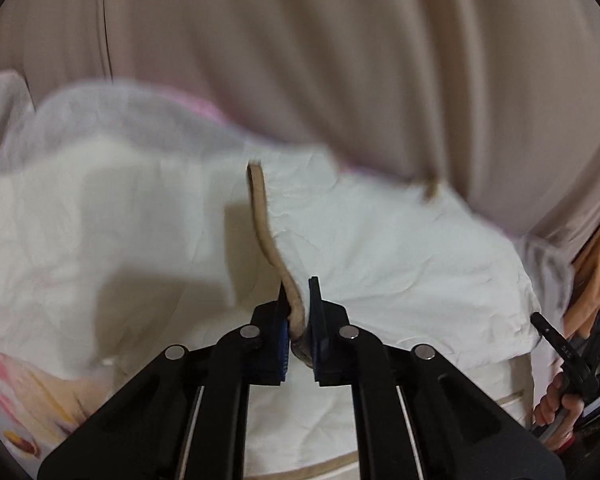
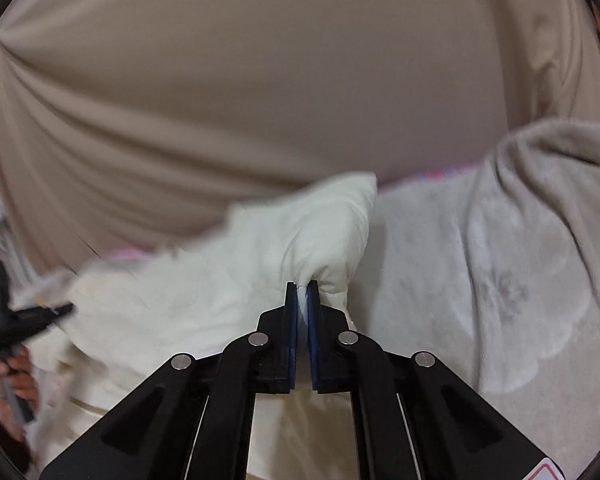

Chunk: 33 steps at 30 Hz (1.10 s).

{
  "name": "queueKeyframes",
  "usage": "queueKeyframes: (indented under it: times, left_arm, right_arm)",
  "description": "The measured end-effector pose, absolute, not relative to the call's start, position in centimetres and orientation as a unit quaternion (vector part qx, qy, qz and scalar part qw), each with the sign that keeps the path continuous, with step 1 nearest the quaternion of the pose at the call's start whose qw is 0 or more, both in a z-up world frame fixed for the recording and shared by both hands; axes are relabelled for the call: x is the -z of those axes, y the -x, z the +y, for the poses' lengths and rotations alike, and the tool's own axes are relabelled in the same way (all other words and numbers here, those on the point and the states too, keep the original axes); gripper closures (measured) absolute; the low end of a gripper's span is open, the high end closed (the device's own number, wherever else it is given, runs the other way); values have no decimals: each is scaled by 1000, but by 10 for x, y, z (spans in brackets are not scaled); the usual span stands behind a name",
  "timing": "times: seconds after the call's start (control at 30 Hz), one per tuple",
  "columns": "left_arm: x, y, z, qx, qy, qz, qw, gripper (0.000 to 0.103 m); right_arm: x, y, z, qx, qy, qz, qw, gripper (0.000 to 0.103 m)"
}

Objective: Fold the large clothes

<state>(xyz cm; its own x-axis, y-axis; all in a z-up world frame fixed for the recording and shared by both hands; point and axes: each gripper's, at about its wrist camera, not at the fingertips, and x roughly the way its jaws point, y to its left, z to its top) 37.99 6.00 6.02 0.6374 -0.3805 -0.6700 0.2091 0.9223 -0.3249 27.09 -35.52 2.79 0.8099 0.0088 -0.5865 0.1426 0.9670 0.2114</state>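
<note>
A large white garment (image 1: 380, 248) with a tan-trimmed edge (image 1: 260, 208) lies crumpled in front of me. My left gripper (image 1: 299, 294) is shut on that tan trim, which curls up from between the blue pads. In the right wrist view the same cream-white cloth (image 2: 260, 264) bunches up, and my right gripper (image 2: 302, 292) is shut on a puffed fold of it. The other hand-held gripper shows at each view's edge: the right one (image 1: 556, 344) at the far right of the left wrist view, the left one (image 2: 16, 320) at the far left of the right wrist view.
A beige curtain-like cloth (image 2: 260, 80) fills the background of both views. A grey fleecy blanket (image 2: 500, 272) lies to the right of the garment. A printed sheet with pink and yellow marks (image 1: 24, 404) shows at the lower left. A person's hand (image 1: 556, 404) grips the right tool.
</note>
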Motion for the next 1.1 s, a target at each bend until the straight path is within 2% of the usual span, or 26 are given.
queueKeyframes:
  times: [0.03,0.07,0.2,0.27,0.4,0.5,0.67,0.73,0.77,0.8,0.83,0.87,0.9,0.93,0.97,1.1]
  left_arm:
    - [-37,-390,55,158,103,427,884,96]
    - [-20,-395,53,150,104,444,877,96]
    - [-15,-394,52,151,98,426,887,95]
    - [-13,-395,53,153,97,426,887,94]
    - [-13,-392,46,147,86,412,895,93]
    - [-15,-389,47,148,78,406,899,93]
    - [-11,-386,53,155,90,403,897,92]
    - [-15,-381,58,148,98,400,899,87]
    - [-19,-372,65,142,108,397,901,80]
    - [-24,-363,72,140,119,392,901,65]
    - [-31,-348,83,146,131,387,901,57]
    - [-36,-332,93,150,136,382,902,37]
    - [-41,-314,104,148,135,375,905,22]
    - [-46,-292,118,142,130,368,910,16]
    - [-48,-274,129,135,123,370,911,11]
    - [-28,-215,176,124,127,427,887,10]
  right_arm:
    - [-7,-283,-354,48,-112,350,929,97]
    - [-2,-284,-353,48,-113,351,928,97]
    - [-44,-244,-342,48,-114,277,953,93]
    - [-56,-228,-331,10,-106,269,957,93]
    - [-31,-226,-286,-73,-30,351,933,98]
    - [-4,-247,-290,-20,19,392,920,103]
    - [-2,-230,-392,84,-126,367,918,103]
    - [-1,-207,-415,129,-151,368,908,95]
    - [-5,-189,-416,110,-158,365,911,95]
    - [-7,-172,-420,94,-162,365,912,95]
    - [-12,-151,-416,76,-163,364,914,92]
    - [-16,-131,-413,59,-162,365,915,88]
    - [-18,-105,-406,36,-162,369,914,69]
    - [-20,-96,-388,19,-165,372,913,42]
    - [-18,-76,-382,5,-169,373,912,34]
    - [10,-47,-350,-43,-177,416,891,32]
